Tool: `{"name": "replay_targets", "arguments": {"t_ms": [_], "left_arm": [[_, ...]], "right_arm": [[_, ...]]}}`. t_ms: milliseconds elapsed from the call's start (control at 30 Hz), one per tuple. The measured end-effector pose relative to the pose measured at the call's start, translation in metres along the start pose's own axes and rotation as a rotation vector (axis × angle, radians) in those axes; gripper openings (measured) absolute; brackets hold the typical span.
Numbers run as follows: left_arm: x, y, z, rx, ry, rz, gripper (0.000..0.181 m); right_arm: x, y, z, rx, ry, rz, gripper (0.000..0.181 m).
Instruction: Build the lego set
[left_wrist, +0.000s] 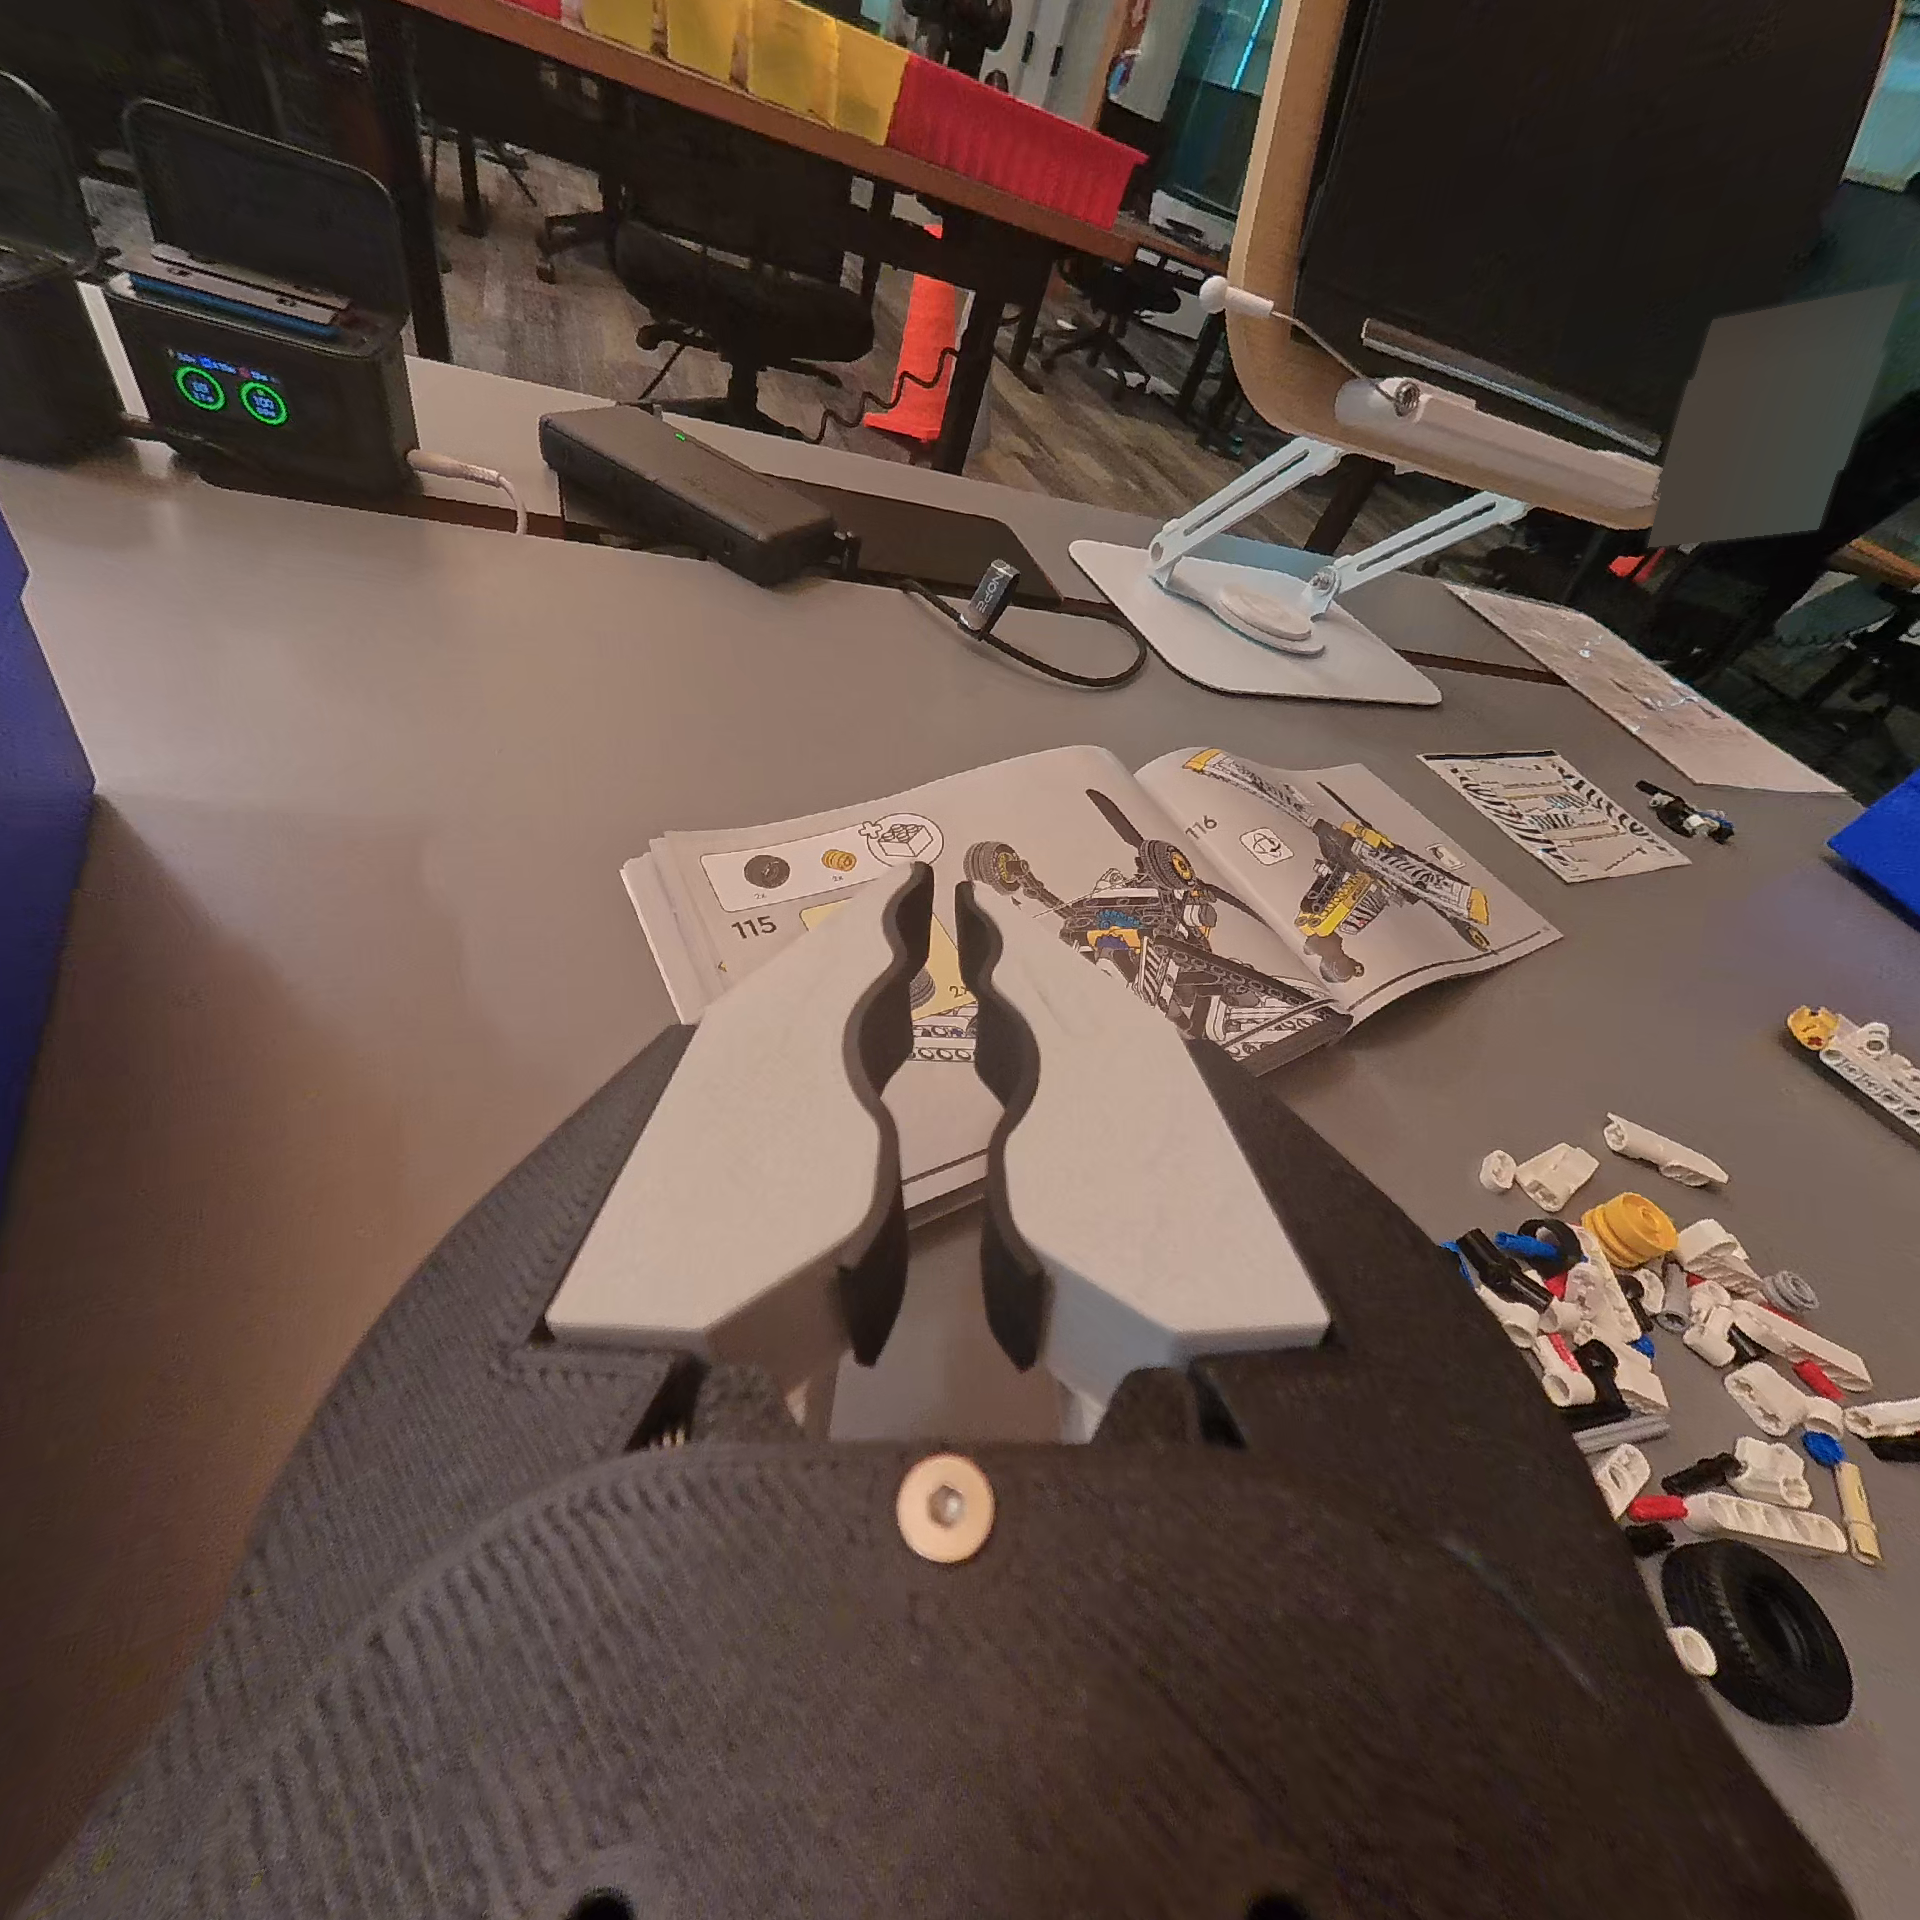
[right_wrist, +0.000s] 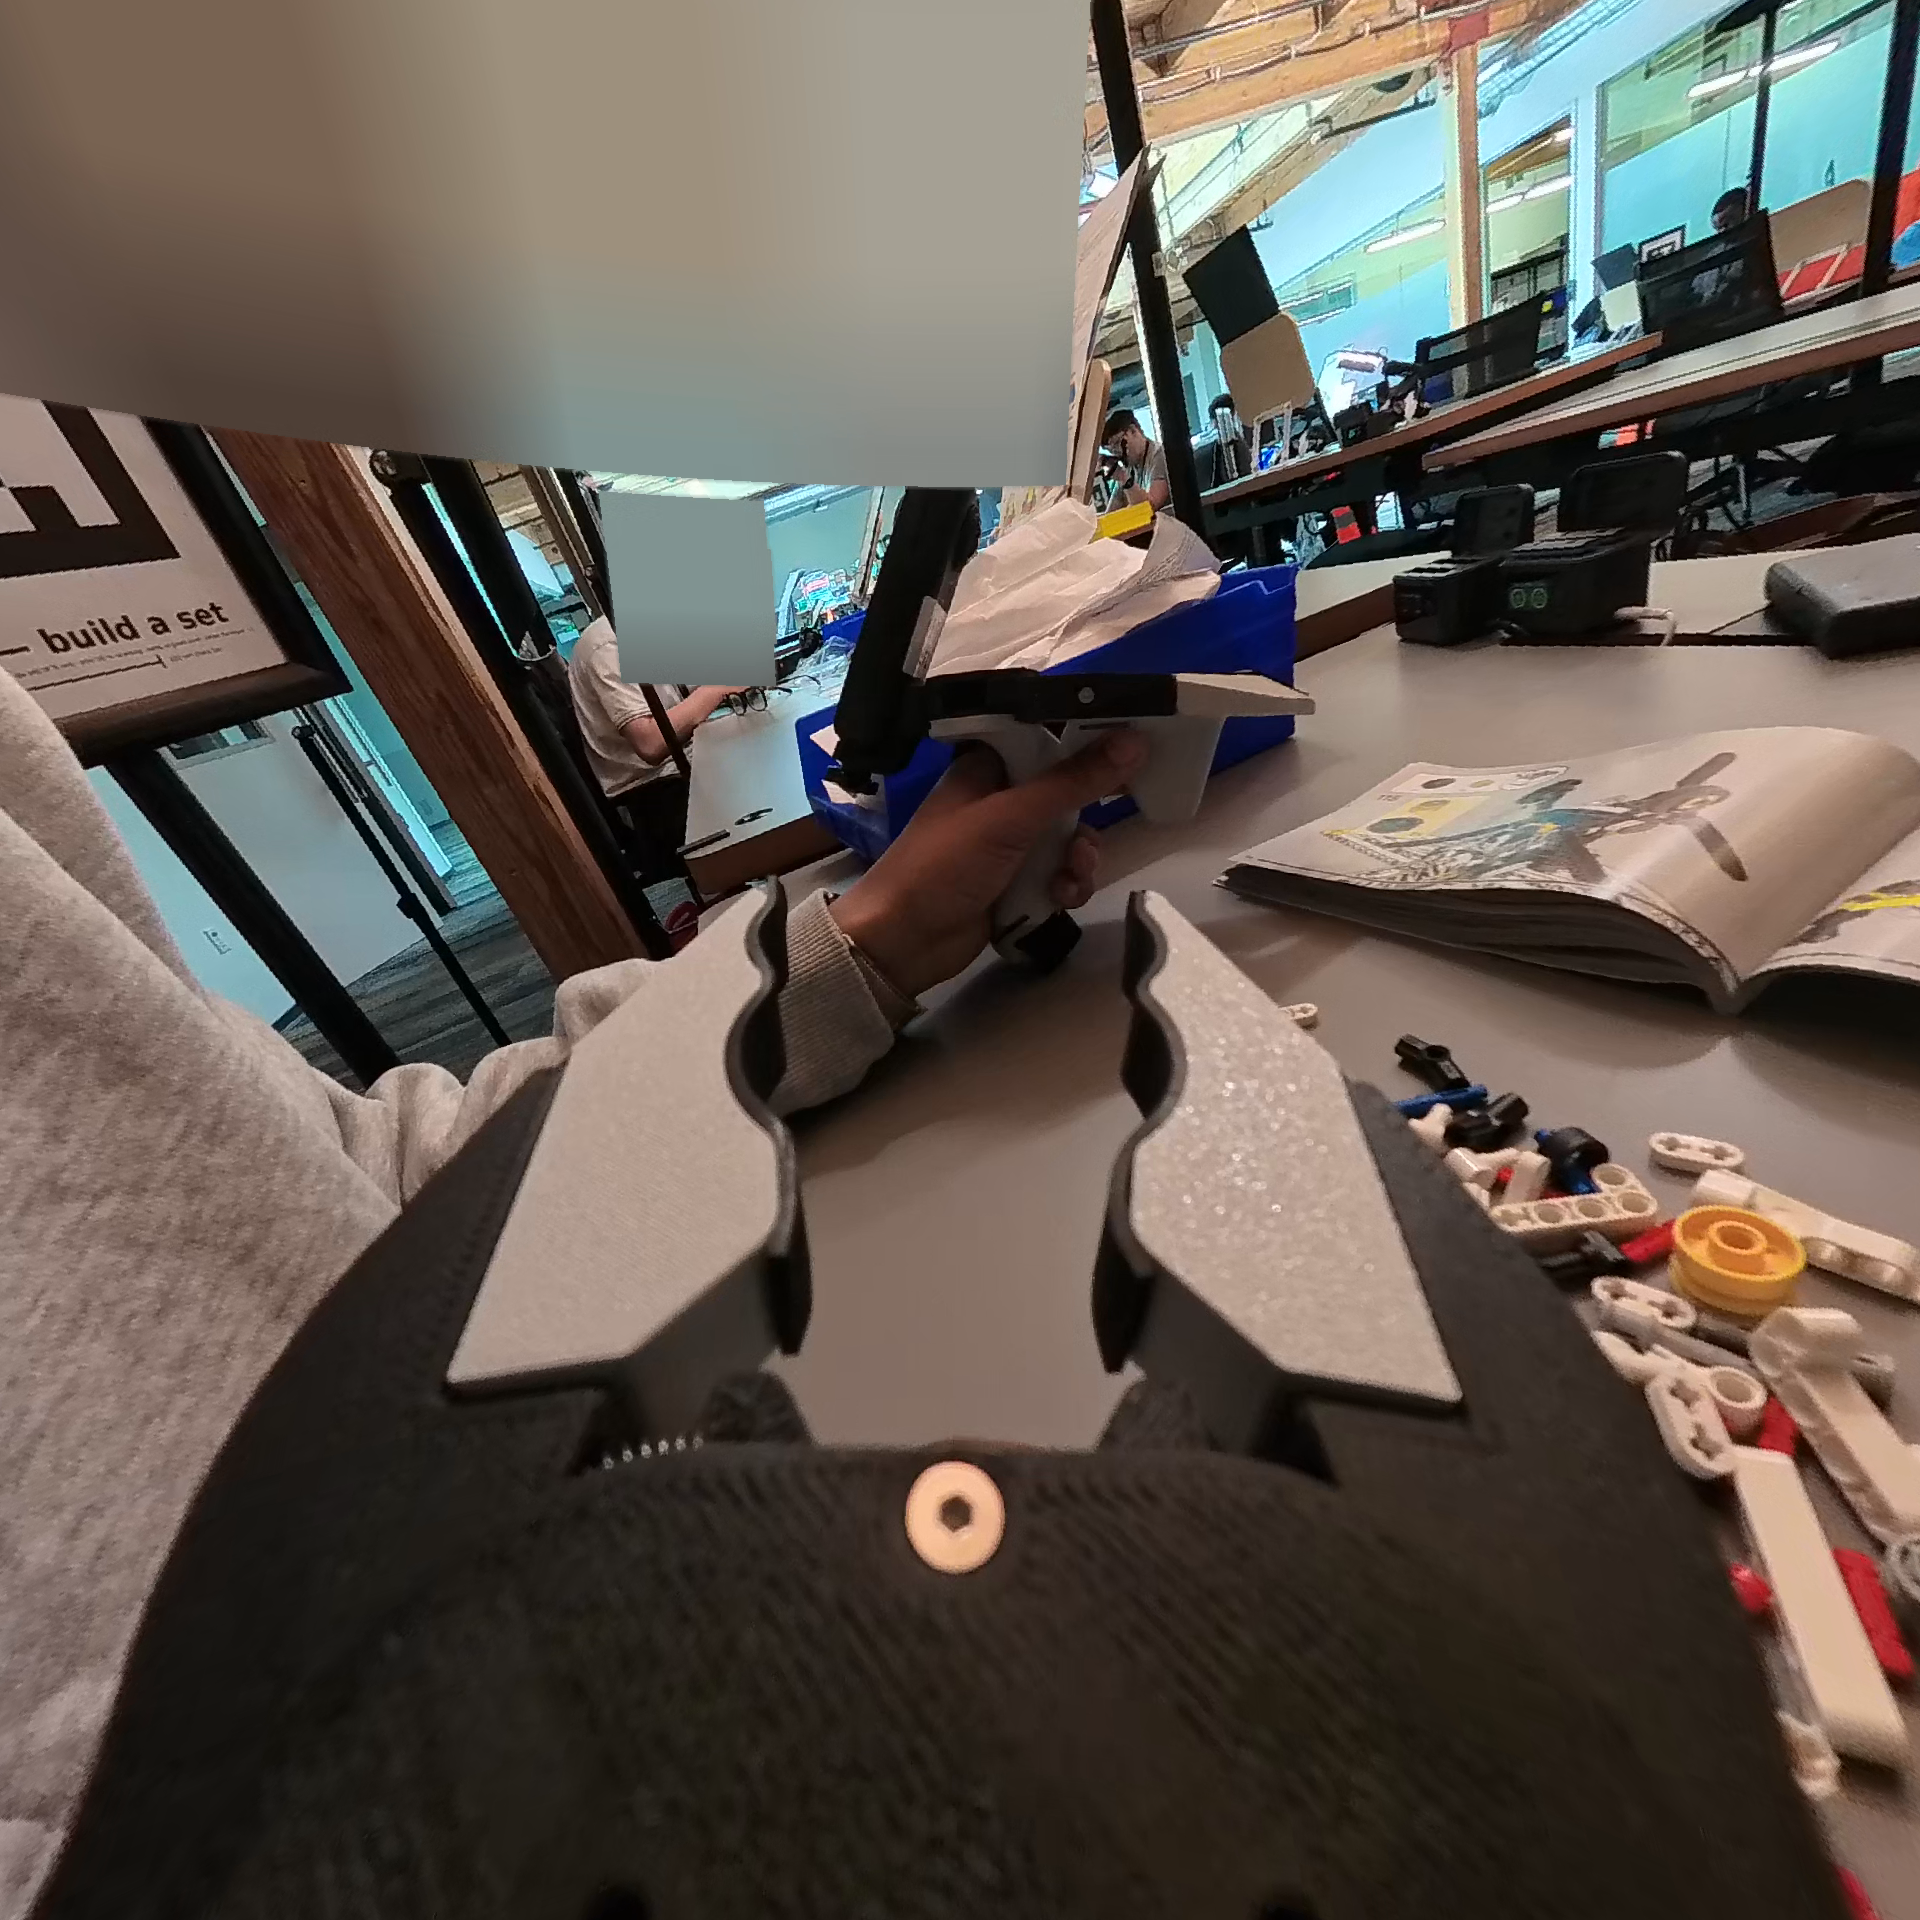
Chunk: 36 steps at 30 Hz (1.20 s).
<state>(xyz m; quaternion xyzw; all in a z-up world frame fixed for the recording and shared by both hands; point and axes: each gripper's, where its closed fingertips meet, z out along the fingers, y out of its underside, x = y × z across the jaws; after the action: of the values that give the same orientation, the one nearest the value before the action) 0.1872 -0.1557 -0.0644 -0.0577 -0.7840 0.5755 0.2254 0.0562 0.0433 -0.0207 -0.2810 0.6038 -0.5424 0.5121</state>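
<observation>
The left gripper (left_wrist: 940, 894) hangs nearly closed and empty over the open booklet (left_wrist: 1091, 914), while the right gripper (right_wrist: 951, 935) is wide open beside the loose pieces (right_wrist: 1662, 1278).

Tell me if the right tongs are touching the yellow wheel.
Apart. The right wrist view shows the right tongs open and empty over bare table, with the yellow wheel lying off to their right among loose pieces.
</observation>
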Motion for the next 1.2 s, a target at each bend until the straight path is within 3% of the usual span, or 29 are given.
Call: {"name": "replay_targets", "arguments": {"t_ms": [633, 900, 1000, 1100, 1200], "left_arm": [[0.000, 0.000, 0.000, -0.001, 0.001, -0.002, 0.002], [0.001, 0.001, 0.000, -0.004, 0.003, -0.001, 0.002], [0.000, 0.000, 0.000, -0.001, 0.000, -0.004, 0.002], [-0.001, -0.001, -0.001, 0.008, -0.007, -0.002, 0.001], [-0.001, 0.000, 0.000, 0.001, -0.001, -0.005, 0.001]], "right_arm": [[0.000, 0.000, 0.000, 0.001, -0.002, -0.002, 0.064], [-0.014, -0.007, -0.004, 0.036, -0.025, -0.141, 0.055], [-0.023, -0.006, -0.003, 0.027, -0.082, -0.136, 0.055], [-0.054, -0.023, -0.016, 0.145, -0.235, -0.181, 0.045], [-0.056, -0.023, -0.018, 0.156, -0.222, -0.236, 0.038]]}}
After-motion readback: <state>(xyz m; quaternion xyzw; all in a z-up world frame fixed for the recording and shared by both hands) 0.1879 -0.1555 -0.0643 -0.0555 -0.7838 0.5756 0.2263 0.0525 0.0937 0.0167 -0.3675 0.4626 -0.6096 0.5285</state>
